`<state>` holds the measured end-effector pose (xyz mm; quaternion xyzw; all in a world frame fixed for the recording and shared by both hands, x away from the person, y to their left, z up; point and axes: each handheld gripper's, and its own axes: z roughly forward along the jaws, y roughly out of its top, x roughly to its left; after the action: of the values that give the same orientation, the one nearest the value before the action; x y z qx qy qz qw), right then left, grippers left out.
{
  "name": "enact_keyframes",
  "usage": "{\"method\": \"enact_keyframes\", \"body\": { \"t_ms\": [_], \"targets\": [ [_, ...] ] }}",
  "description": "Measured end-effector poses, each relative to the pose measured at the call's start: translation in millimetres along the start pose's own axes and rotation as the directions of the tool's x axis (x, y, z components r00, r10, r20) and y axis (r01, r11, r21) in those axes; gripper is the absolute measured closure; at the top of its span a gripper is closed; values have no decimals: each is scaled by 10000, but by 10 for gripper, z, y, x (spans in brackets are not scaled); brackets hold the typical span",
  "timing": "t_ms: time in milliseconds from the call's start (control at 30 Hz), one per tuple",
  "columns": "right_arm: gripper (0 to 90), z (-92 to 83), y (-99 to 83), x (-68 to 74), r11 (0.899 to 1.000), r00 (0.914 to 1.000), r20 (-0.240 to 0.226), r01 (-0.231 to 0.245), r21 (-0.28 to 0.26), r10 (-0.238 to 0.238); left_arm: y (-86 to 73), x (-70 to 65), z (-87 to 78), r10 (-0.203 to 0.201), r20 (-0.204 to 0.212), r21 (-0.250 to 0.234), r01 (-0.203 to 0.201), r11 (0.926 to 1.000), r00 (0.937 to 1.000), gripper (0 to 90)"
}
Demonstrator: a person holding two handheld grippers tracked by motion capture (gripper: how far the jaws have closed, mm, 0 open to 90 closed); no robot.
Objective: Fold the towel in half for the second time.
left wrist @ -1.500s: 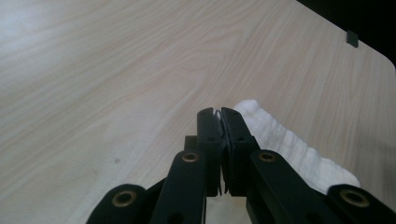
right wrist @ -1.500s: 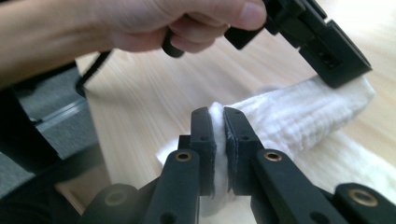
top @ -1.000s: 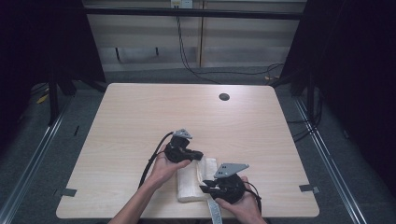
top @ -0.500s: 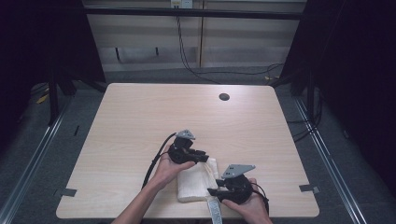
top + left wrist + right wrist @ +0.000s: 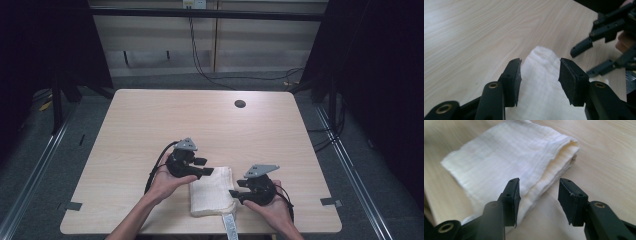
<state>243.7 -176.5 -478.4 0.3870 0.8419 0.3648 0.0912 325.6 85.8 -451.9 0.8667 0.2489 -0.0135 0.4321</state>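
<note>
A folded cream cloth [image 5: 212, 191] lies near the table's front edge, between both hands. My left gripper [image 5: 207, 171] is open at the cloth's far left corner, its jaws straddling the cloth [image 5: 541, 82] in the left gripper view. My right gripper [image 5: 232, 194] is open at the cloth's right edge. In the right gripper view the folded cloth [image 5: 509, 162] lies just past my right gripper [image 5: 539, 195], whose left jaw hangs over the fold. The right gripper [image 5: 584, 47] also appears at the upper right of the left gripper view.
The light wooden table [image 5: 150, 125] has a small dark round hole [image 5: 240, 104] at its far right. A white strip [image 5: 229, 225] hangs over the front edge below the cloth. Dark floor and metal rails surround the table.
Both hands shifted slightly: the left gripper slid right onto the cloth's corner and the right gripper eased right and back. The cloth has stayed flat.
</note>
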Motion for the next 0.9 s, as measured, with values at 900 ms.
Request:
{"method": "enact_keyframes", "body": {
  "t_ms": [900],
  "targets": [
    [484, -631, -191, -210, 9849, 9967, 634, -399, -1686, 513, -754, 118, -995, -887, -1919, -398, 826, 9958, 9774, 287]
  ]
}}
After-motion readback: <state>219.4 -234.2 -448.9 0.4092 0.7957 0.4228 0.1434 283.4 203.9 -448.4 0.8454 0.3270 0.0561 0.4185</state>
